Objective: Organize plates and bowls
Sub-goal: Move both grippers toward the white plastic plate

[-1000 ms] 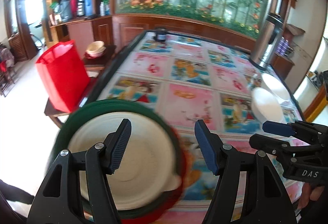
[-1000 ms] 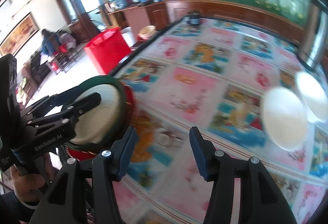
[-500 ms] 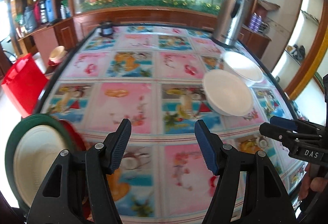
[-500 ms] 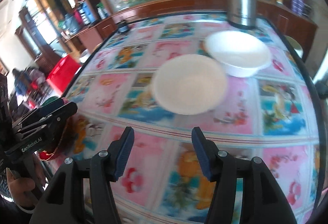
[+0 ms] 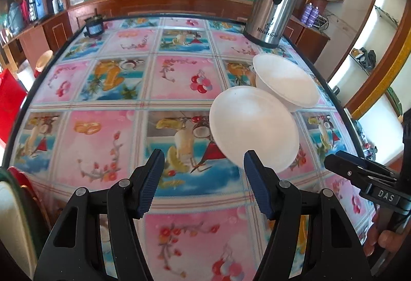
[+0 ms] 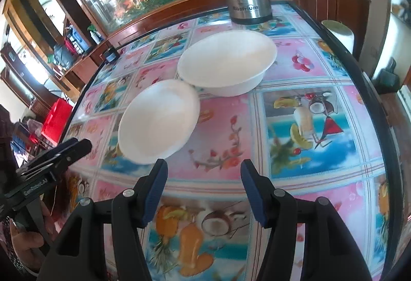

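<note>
Both tongs empty, lining up on the two white dishes.

Left wrist view: left tongs [image 5: 203, 165] spread wide, holding nothing, hovering over the desk [image 5: 108, 142], right tip just in front of the near edge of the plate [image 5: 253, 127]. Bowl [image 5: 285, 80] right behind, rim seemingly touching the plate, flask [image 5: 273, 1] further back. Sliver of stacked dishes [image 5: 12, 216] at the far left edge. Right tongs [image 5: 344, 165] off to the side, gap impossible to tell from here.

Right wrist view: right tongs [image 6: 203, 170] also wide and empty, plate [image 6: 159, 124] just ahead and left, bowl [image 6: 227, 62] beyond. Looks like the reach-in step, nothing grabbed yet. Next move probably needs one tong tip slid under the plate's thin rim and a gentle pinch, without shoving it into the bowl.
</note>
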The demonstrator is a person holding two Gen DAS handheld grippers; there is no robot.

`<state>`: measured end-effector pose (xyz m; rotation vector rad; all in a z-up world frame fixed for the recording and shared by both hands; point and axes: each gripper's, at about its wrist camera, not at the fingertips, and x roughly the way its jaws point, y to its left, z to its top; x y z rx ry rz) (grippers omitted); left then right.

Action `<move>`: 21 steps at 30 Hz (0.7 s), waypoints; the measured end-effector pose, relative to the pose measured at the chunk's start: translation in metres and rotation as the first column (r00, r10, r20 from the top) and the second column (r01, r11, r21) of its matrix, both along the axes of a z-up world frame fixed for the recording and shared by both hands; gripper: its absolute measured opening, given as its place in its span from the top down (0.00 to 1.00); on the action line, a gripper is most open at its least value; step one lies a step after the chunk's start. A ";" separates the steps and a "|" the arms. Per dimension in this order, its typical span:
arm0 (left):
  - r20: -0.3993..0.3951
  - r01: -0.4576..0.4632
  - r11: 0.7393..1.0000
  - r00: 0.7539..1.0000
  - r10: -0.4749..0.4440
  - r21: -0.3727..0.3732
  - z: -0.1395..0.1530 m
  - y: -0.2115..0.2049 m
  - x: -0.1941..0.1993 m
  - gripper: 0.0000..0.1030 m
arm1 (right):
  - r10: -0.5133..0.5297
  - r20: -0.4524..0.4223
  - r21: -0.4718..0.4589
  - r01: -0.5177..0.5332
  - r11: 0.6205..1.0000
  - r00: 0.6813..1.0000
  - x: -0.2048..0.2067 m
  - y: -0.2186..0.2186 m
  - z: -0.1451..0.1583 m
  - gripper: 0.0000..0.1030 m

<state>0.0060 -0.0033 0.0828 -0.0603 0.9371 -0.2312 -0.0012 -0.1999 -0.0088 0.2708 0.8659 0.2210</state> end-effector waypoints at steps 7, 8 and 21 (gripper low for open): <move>-0.033 -0.004 1.000 0.999 0.004 -0.012 -0.003 -0.010 0.027 0.37 | 0.002 0.005 0.008 -0.002 1.000 1.000 0.020 -0.004 0.005 0.42; -0.037 -0.002 1.000 0.999 0.002 -0.008 -0.003 -0.011 0.030 0.37 | 0.006 0.011 0.007 -0.006 1.000 1.000 0.022 -0.004 0.007 0.42; -0.066 0.046 0.999 0.997 -0.048 -0.024 0.010 -0.046 0.081 0.37 | -0.060 0.029 0.018 0.059 0.998 0.998 0.056 -0.037 0.018 0.37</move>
